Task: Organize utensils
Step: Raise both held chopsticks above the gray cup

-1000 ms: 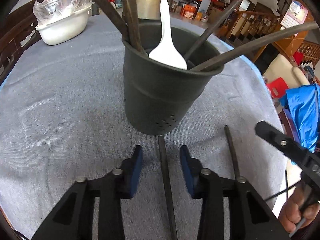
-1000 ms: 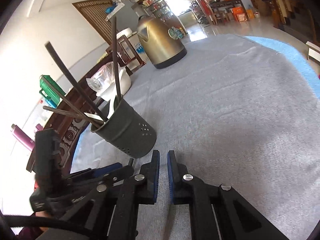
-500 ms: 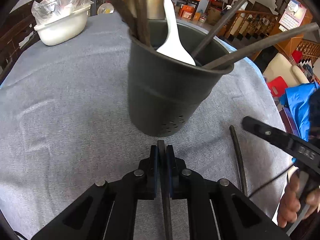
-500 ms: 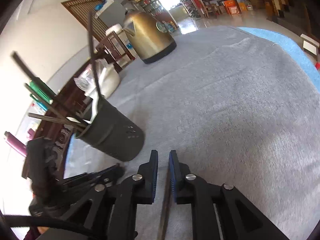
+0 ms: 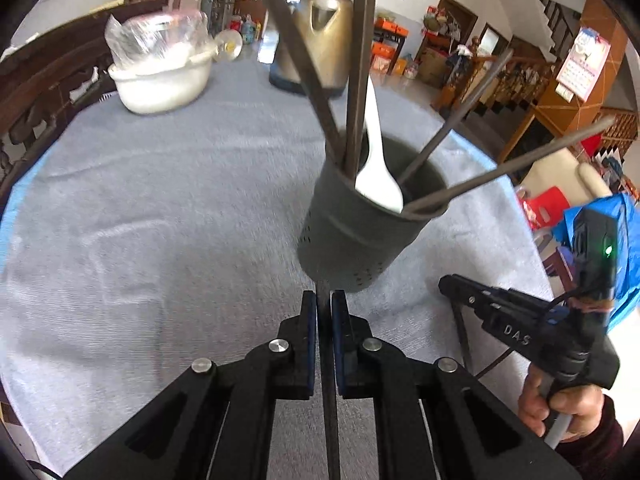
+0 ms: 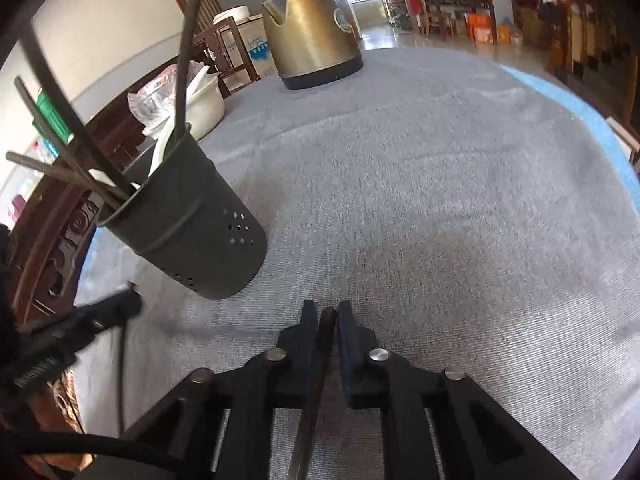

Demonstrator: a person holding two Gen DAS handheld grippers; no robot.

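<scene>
At the upper left of the left wrist view a white bowl (image 5: 160,84) under crumpled plastic sits at the far edge of the grey tablecloth (image 5: 140,208), well clear of the work. In the lower middle the left gripper (image 5: 324,300) is pinched tight on a dark chopstick (image 5: 330,420), held near its tip so the long shaft trails back under the camera, probably so it can be tipped into the pot. Just beyond the tips, right of centre, stands the dark utensil holder (image 5: 360,240), already carrying several chopsticks and a white spoon (image 5: 378,176), all leaning on its rim. At the lower right the other tool comes in, gripped by a hand (image 5: 560,408). In the right wrist view the holder (image 6: 192,228) lies at the left, a brass kettle (image 6: 312,28) at top centre, and at bottom centre the right gripper (image 6: 328,312), its jaws just closing, has a second chopstick (image 6: 316,392) between its pads.
</scene>
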